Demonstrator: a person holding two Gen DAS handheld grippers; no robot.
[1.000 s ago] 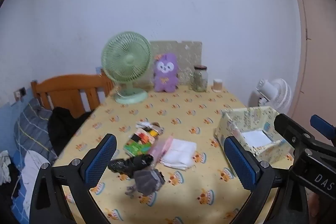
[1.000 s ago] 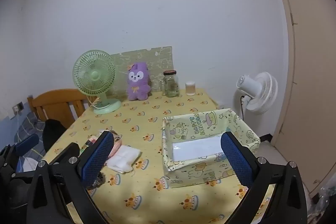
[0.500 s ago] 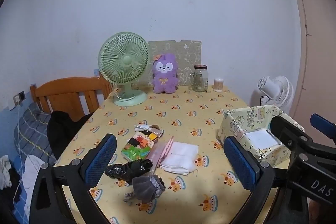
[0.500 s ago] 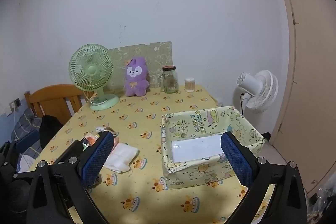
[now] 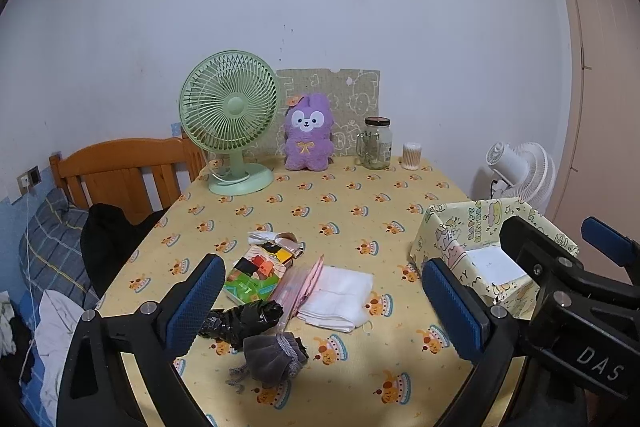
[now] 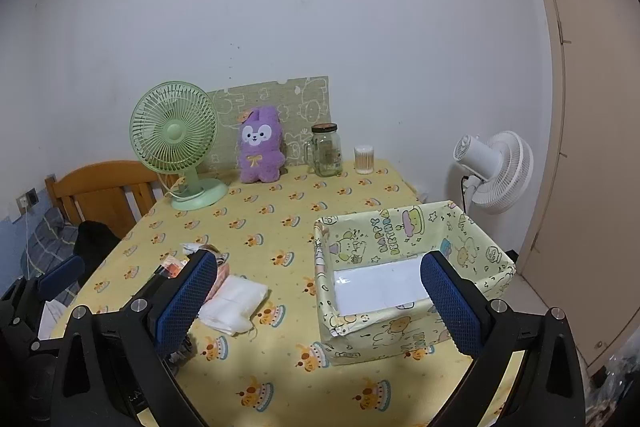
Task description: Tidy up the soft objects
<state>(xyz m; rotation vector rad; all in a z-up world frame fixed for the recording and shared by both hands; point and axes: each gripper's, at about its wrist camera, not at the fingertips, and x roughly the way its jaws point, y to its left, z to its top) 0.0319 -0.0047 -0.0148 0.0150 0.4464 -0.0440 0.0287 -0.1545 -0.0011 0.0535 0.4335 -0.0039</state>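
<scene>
Left wrist view: yellow tablecloth (image 5: 352,203), green fan (image 5: 229,119) by white wall (image 5: 320,7); both grippers' jaws spread, empty.

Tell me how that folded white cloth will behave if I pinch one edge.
The folded white cloth looks thin and layered, so it will probably droop and unfold. It seems light, lying flat on the tablecloth, so it may slide before lifting.

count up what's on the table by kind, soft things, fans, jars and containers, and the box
Soft things: 6 (purple plush, white cloth, grey pouch, black bundle, pink pouch, colourful packet)
Fans: 1
Jars and containers: 2
Box: 1
Total: 10
</scene>
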